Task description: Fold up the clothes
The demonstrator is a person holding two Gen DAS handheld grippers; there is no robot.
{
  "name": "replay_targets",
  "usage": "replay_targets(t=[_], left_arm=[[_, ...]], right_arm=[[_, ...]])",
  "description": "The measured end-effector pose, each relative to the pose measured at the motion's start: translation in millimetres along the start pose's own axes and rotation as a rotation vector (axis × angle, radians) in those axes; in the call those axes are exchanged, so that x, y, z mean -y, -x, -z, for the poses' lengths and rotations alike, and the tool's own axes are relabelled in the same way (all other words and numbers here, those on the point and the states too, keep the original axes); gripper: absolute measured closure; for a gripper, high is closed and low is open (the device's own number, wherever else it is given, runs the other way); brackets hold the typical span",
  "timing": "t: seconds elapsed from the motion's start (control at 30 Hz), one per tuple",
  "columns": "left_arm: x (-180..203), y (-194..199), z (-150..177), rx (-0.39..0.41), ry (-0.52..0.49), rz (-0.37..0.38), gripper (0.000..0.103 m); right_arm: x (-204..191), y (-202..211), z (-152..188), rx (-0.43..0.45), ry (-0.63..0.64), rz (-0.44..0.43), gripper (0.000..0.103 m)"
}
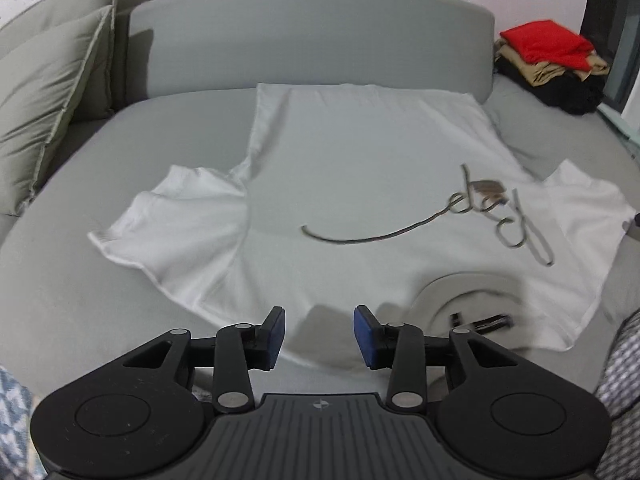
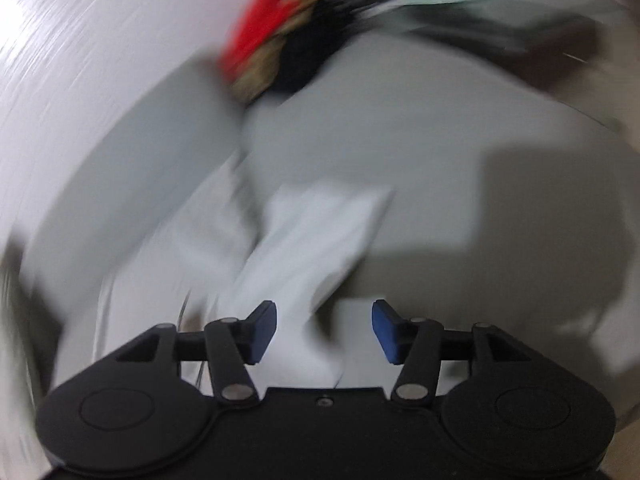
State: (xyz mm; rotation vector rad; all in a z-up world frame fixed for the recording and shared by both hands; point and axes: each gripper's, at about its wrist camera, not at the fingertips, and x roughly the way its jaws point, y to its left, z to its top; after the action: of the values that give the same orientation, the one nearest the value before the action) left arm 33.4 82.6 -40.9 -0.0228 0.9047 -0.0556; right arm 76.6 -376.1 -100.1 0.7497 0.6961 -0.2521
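A white T-shirt (image 1: 340, 168) with a grey script print lies spread flat on the grey bed, collar toward me, hem toward the headboard. My left gripper (image 1: 319, 334) is open and empty, hovering over the shirt's near shoulder edge, left of the collar (image 1: 466, 294). In the right wrist view, which is blurred, my right gripper (image 2: 324, 330) is open and empty just above the shirt's right sleeve (image 2: 320, 232).
A pile of folded clothes, red on top of tan and black (image 1: 552, 64), sits at the bed's far right corner; it shows in the right wrist view (image 2: 272, 48) too. Grey pillows (image 1: 44, 92) lean at the left. The grey headboard (image 1: 312, 36) stands behind.
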Motion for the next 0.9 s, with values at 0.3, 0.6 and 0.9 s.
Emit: replay_targets(t=[0.3, 0.6, 0.9], left_arm=[[19.7, 4.4, 6.9, -0.001, -0.021, 0.022, 0.064], [9.0, 2.0, 14.0, -0.025, 0.019, 0.009, 0.064], [-6.5, -4.7, 19.1, -0.045, 0.058, -0.027, 0.064]], right_arm=[[27.3, -34.5, -35.0, 0.047, -0.106, -0.100, 0.069], [10.7, -15.7, -27.6, 0.188, 0.033, 0.101, 0.102], [-17.5, -13.5, -22.8, 0.104, 0.245, 0.216, 0.079]])
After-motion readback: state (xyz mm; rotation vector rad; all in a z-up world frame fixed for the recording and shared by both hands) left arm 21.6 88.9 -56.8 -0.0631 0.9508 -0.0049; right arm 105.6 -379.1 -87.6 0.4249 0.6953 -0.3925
